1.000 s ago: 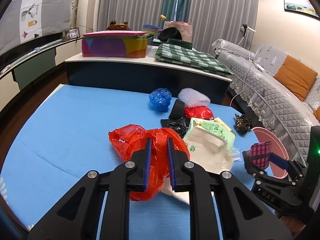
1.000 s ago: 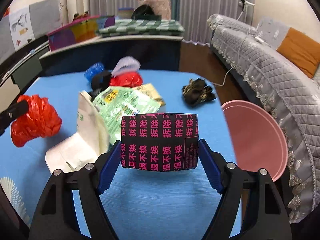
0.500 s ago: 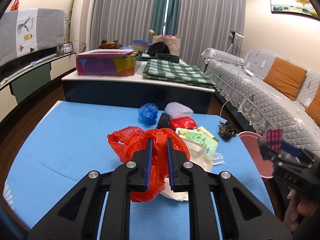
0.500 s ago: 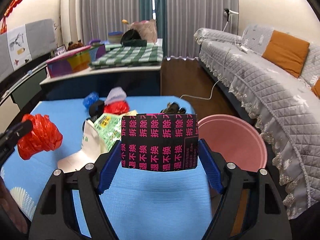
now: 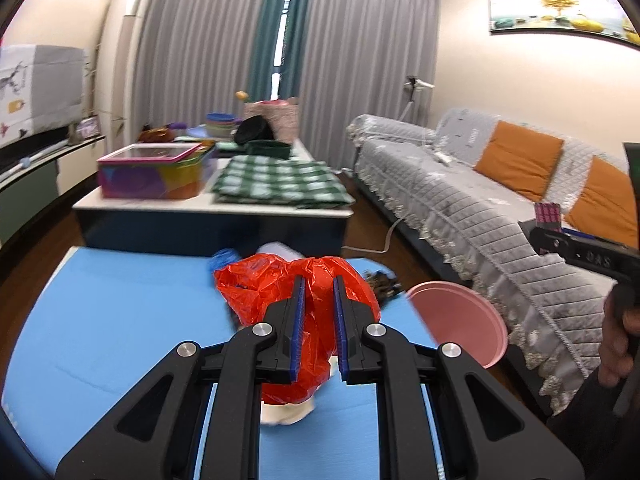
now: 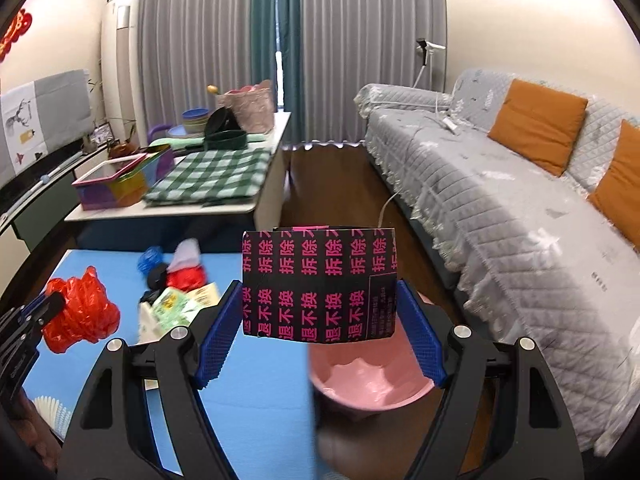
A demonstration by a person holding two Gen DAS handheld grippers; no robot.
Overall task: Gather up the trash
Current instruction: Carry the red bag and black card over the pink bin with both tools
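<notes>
- Blue table surface (image 5: 120,300) lies below me, with a grey-covered sofa (image 6: 500,200) along the right.
- My left gripper (image 5: 318,312) has its jaws clamped on a crumpled red plastic bag (image 5: 260,284), held above the table.
- My right gripper (image 6: 318,320) grips a black card box with pink characters (image 6: 316,280) by its sides, over the pink bin (image 6: 368,380).
- Further wrappers (image 6: 176,304) lie on the table's far left.

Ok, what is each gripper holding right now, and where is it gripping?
The left gripper pinches the middle of the crumpled red plastic bag. The right gripper clamps the black-and-pink card by its left and right edges.
</notes>
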